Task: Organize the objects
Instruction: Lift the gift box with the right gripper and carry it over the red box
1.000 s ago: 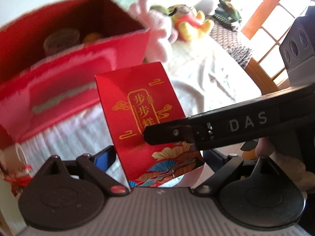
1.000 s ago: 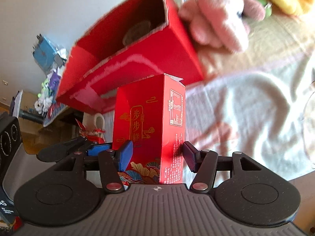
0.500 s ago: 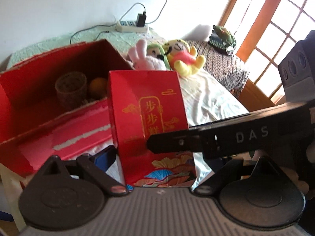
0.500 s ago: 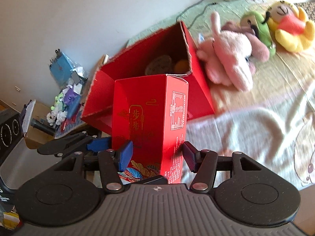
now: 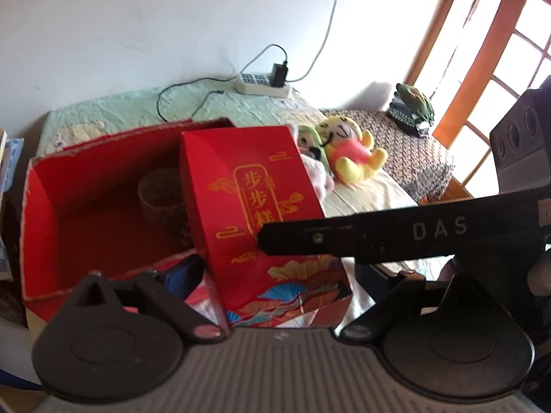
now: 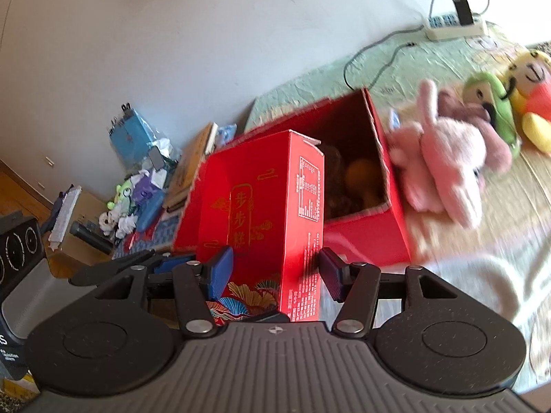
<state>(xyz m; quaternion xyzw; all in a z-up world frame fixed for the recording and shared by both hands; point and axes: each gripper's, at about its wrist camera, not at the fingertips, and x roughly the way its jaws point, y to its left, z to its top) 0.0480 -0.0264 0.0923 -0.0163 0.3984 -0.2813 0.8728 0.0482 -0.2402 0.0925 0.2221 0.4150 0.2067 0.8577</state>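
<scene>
A tall red gift carton with gold characters point(image 5: 255, 213) stands upright between both grippers, in front of a big open red box point(image 5: 86, 206). My left gripper point(image 5: 279, 275) is shut on the carton; only its left blue pad point(image 5: 182, 272) shows. My right gripper point(image 6: 275, 268) also grips the carton point(image 6: 265, 216) between its blue pads, and its finger point(image 5: 378, 237) crosses the left wrist view. The big box point(image 6: 378, 227) holds a woven cup point(image 5: 160, 196) and an orange ball point(image 6: 361, 175).
Plush toys lie on the bed right of the box: a pink rabbit point(image 6: 447, 161), a green one point(image 6: 489, 103) and a yellow one point(image 5: 354, 155). A power strip point(image 5: 261, 82) lies by the wall. Clutter point(image 6: 137, 186) sits on the floor at left. A window point(image 5: 516, 51) is at right.
Both grippers have risen with the carton and tilted it upright. The open box now lies lower in view, with the wall and power strip visible behind it.
</scene>
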